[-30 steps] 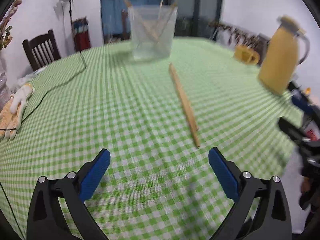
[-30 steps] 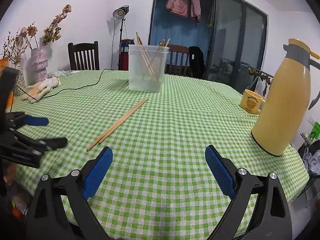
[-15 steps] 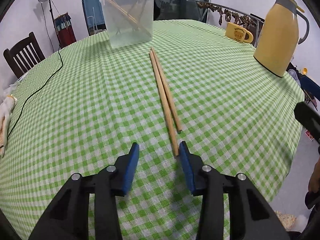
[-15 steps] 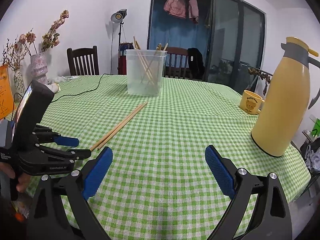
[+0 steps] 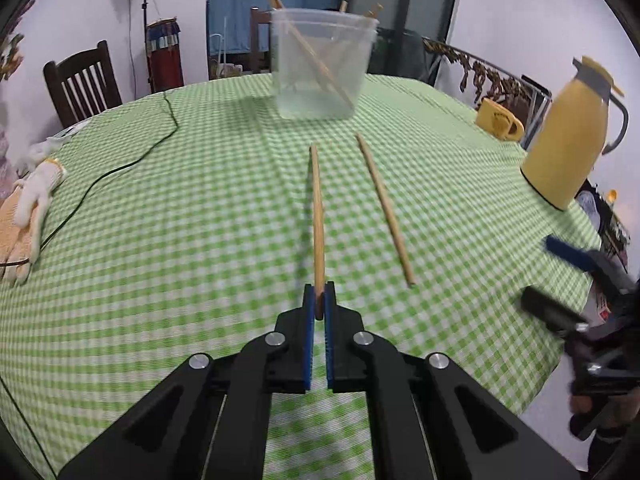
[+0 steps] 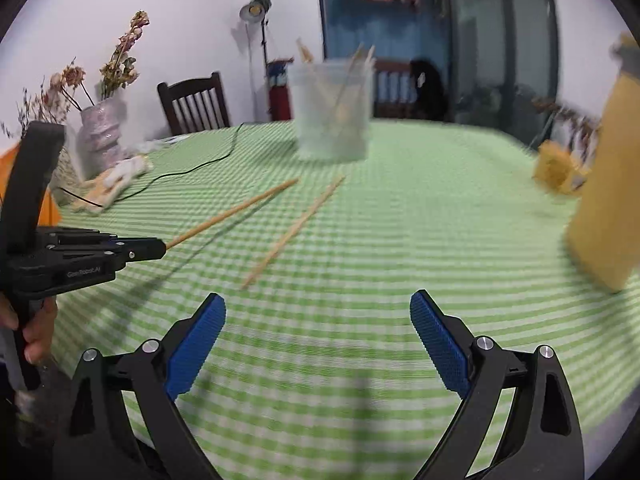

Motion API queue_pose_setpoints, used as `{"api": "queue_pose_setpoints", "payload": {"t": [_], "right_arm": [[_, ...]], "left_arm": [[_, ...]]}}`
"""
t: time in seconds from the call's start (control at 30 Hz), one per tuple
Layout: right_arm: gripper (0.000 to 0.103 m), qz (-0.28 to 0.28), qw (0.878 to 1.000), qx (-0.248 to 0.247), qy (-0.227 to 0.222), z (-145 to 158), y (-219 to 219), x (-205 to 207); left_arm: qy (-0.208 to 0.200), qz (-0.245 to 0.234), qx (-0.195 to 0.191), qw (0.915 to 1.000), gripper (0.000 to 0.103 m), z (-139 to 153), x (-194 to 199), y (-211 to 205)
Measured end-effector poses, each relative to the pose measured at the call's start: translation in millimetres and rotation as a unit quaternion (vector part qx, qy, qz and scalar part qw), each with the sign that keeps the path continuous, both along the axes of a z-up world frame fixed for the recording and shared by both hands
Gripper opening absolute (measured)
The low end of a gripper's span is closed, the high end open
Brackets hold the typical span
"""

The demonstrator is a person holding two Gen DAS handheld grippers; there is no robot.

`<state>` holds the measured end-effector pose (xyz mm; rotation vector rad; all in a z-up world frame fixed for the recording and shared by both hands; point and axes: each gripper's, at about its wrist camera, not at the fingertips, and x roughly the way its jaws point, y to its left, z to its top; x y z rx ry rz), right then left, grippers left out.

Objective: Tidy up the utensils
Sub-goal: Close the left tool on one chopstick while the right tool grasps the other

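Held chopstick (image 5: 318, 216): pale wood, slim, near end pinched in left claw (image 5: 319, 300), lifted off cloth, centre of left view. Second chopstick (image 5: 384, 204) flat on counter (image 5: 200, 220) just right of it, apart. Right claw (image 6: 316, 332) spread wide, nothing between pads, low in right view. Counter wears green-white check cloth; white walls, dark chair (image 5: 82, 80) upper left. Clear tub (image 5: 322, 64) top centre, several chopsticks leaning inside. Yellow jug (image 5: 568, 140) and mug (image 5: 498, 118) at right.

You are looking at a green-and-white checked table (image 5: 200, 208), tan chopsticks (image 5: 318, 216), a yellow jug (image 5: 568, 140), a yellow mug (image 5: 498, 118), and blue-padded black tongs (image 5: 319, 300).
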<state>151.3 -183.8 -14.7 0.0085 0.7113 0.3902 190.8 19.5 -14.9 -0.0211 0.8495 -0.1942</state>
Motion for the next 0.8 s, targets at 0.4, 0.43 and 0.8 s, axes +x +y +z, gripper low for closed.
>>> {"api": "queue_pose_setpoints", "payload": {"t": [0.4,0.43,0.8], "right_arm": [[0.025,0.003,0.997,-0.041,0.058,-28.6,70.1,41.7],[0.015,0.005,0.997,-0.046,0.055,-28.9,71.9,40.9],[0.004,0.000,0.999,-0.043,0.025,-16.5,49.4,28.6]], "left_arm": [[-0.022,0.009,-0.010,0.9997,0.001,15.4,-15.5,16.7],[-0.023,0.009,-0.011,0.9996,0.001,15.8,-15.9,17.3],[-0.059,0.004,-0.006,0.9982,0.001,47.8,-27.8,14.0]]}}
